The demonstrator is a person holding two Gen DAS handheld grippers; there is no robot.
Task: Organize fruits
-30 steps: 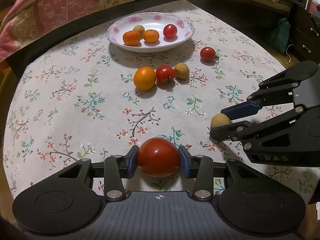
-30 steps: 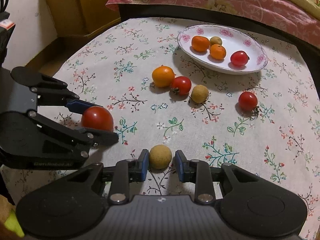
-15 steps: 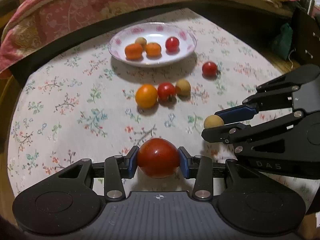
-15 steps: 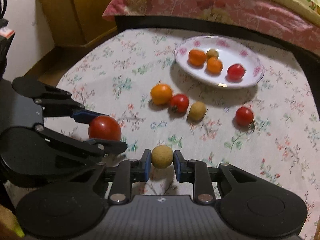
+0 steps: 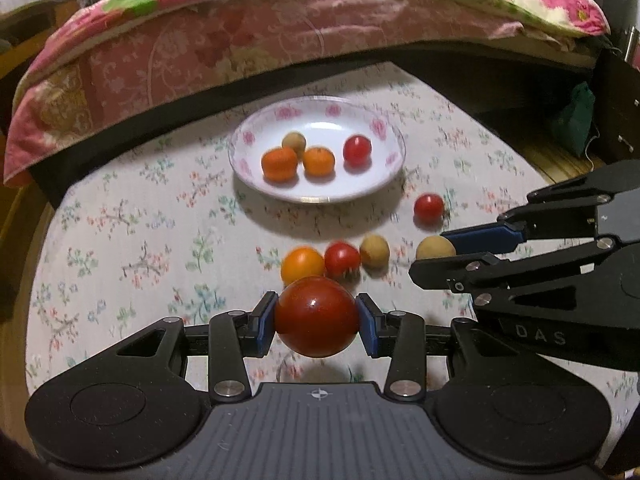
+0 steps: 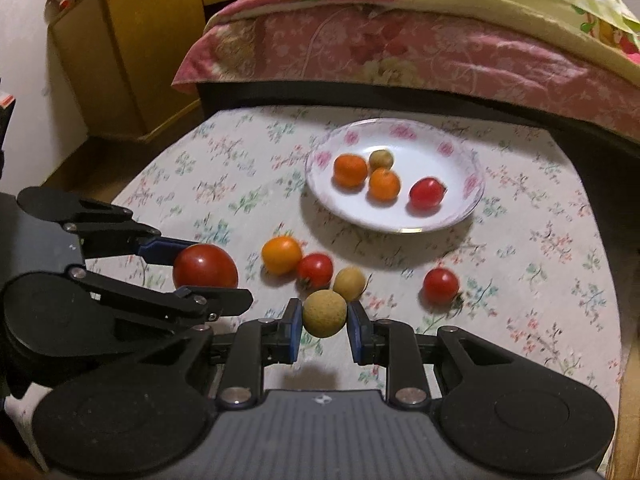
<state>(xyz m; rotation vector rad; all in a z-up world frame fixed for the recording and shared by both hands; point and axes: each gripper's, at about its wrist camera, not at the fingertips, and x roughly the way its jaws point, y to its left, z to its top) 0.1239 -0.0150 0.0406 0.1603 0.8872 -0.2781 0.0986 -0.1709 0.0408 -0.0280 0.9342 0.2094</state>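
Left wrist view: a big red tomato point(image 5: 316, 322) is clamped between the blue pads of the left gripper point(image 5: 317, 323), and it's held up off the flowered counter point(image 5: 120, 240), with a faint shadow seen underneath. The white plate point(image 5: 386, 182) is taken as the landmark here. It lies straight ahead of the tomato, on the far side of a little row of loose fruit: an orange fruit point(image 5: 301, 265), a small red tomato point(image 5: 341, 258) and a tan round fruit point(image 5: 374, 250), all on the near side of the plate. Another small tomato point(image 5: 429, 208) sits off the plate's right edge.

In the right wrist view, a tan ball-shaped fruit point(image 6: 324, 314) is pinched by the right gripper point(image 6: 323, 326), also lifted clear of the cloth. From there the plate point(image 6: 474, 196) is ahead and a bit to the right, again beyond the loose row. Four pieces are already in the plate: two oranges, a tan one and a red one.

So the relation that matters is probably this: both loads have to be carried forward over the row on the plate's near side, then set down in the bare white parts of the plate. Neither gripper looks clearly nearer to the plate; they're side by side, close together, so a bump between them could be risked if both are moved in at once.
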